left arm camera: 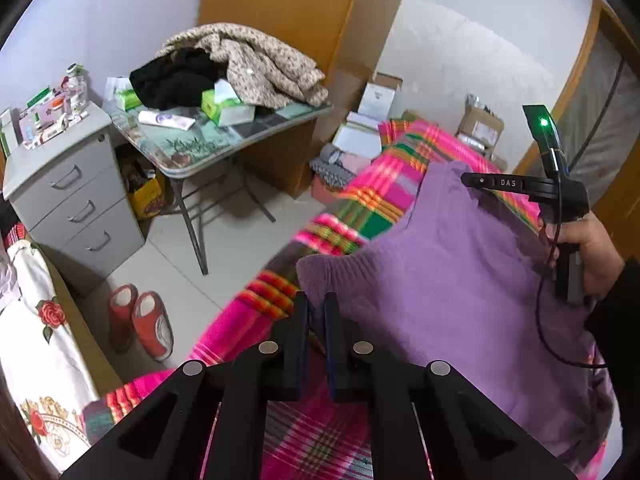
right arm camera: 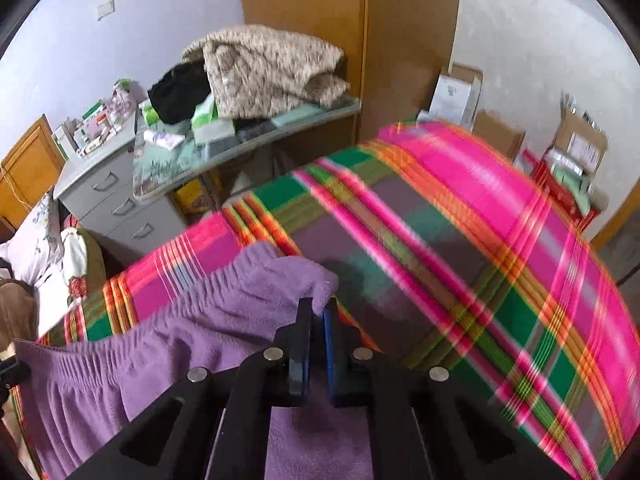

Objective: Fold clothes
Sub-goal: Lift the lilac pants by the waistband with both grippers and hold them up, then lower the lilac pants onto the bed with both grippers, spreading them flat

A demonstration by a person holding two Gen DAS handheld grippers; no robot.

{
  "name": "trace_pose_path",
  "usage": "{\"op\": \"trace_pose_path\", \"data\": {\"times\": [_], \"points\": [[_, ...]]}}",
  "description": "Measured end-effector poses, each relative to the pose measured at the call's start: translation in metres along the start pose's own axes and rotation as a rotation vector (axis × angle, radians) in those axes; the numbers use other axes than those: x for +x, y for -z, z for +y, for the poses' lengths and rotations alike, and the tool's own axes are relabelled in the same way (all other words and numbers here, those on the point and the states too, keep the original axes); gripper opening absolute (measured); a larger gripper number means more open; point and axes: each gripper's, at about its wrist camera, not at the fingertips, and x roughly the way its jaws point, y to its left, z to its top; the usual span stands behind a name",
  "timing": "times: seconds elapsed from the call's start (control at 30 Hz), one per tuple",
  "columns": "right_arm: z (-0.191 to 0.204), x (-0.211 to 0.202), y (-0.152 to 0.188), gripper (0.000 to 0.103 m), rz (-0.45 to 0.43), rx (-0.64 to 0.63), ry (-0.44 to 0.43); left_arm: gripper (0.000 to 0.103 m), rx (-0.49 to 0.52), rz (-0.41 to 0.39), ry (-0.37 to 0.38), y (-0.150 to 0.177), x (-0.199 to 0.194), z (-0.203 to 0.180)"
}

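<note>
So the purple fleece garment [right arm camera: 192, 344] is spread across the lower left of the right wrist view, over the pink plaid blanket [right arm camera: 460, 240]. The right gripper [right arm camera: 316, 312] has its jaws pinched on one corner, and the left gripper [left arm camera: 316, 304] is clamped on another corner at lower centre

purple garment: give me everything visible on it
The purple garment looks like soft fleece with a gathered, ribbed elastic band along its top edge. It is lifted and stretched between the two grippers above the pink plaid blanket. The right gripper pinches one band corner; the left gripper pinches the other. The lower part hangs in loose folds. Its full shape cannot be seen.
</note>
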Motion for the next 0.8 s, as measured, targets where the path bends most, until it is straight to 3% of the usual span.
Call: {"op": "trace_pose_path", "data": {"times": [0.27, 0.43, 0.6, 0.8], "points": [[0.016, -0.033, -0.047, 0.005, -0.154, -0.027, 0.057, 0.007, 0.011, -0.096, -0.058, -0.024, -0.016, 0.011], [0.027, -0.029, -0.075, 0.005, -0.187, -0.059, 0.066, 0.007, 0.009, -0.115, -0.105, -0.039, -0.010, 0.025], [0.037, -0.002, -0.089, 0.005, -0.165, -0.080, 0.059, 0.007, 0.009, -0.091, -0.143, -0.044, 0.008, 0.035], [0.038, 0.053, -0.071, 0.007, -0.033, -0.066, 0.048, 0.007, 0.017, 0.001, -0.164, -0.032, 0.036, 0.039]]}}
